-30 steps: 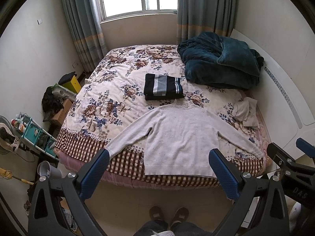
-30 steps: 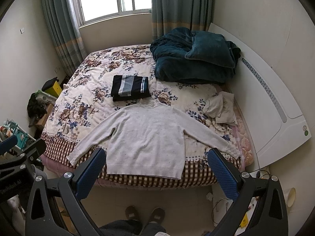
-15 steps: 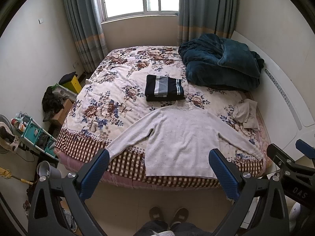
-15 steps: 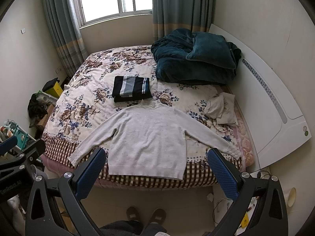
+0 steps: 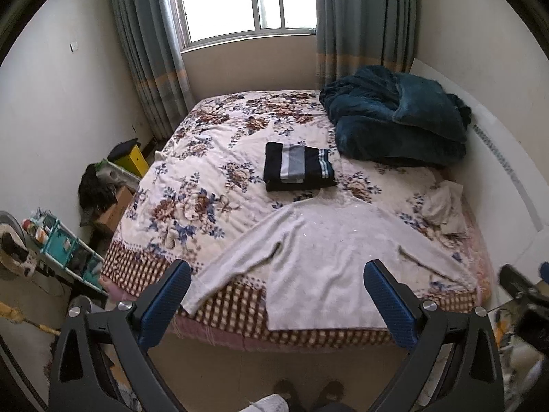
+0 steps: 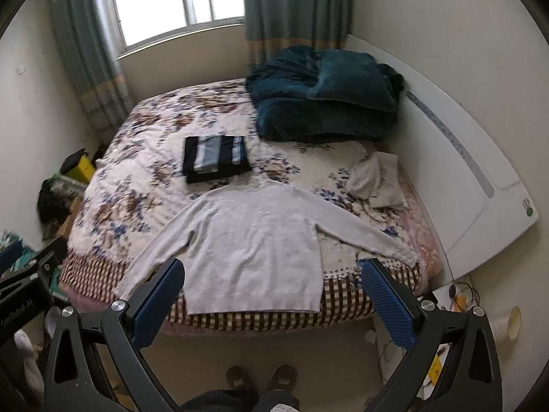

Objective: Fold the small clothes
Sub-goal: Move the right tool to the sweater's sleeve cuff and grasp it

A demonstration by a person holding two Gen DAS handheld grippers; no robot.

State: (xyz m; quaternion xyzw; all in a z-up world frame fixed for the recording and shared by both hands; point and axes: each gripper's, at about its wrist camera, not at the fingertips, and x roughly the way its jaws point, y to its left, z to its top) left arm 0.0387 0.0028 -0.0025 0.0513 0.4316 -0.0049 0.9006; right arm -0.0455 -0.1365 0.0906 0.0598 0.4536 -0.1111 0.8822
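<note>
A pale grey long-sleeved sweater is laid flat on the near edge of the bed, its hem at 6 o'clock hanging slightly over the checked border and its neckline at 12 o'clock. Both sleeves are spread outward and downward, towards 8 and 4 o'clock, the left cuff drooping over the mattress edge. The knit is seen to be plain, lightly speckled and mostly smooth. Just beyond the collar, at 12 o'clock, a folded dark garment with grey and white stripes is placed, close to the collar. A rumpled teal blanket is heaped at 1 o'clock, and a small crumpled cream cloth is seen at 3 o'clock, near the white headboard. The left gripper and right gripper are held above the floor short of the bed, fingers spread wide apart, nothing between them
</note>
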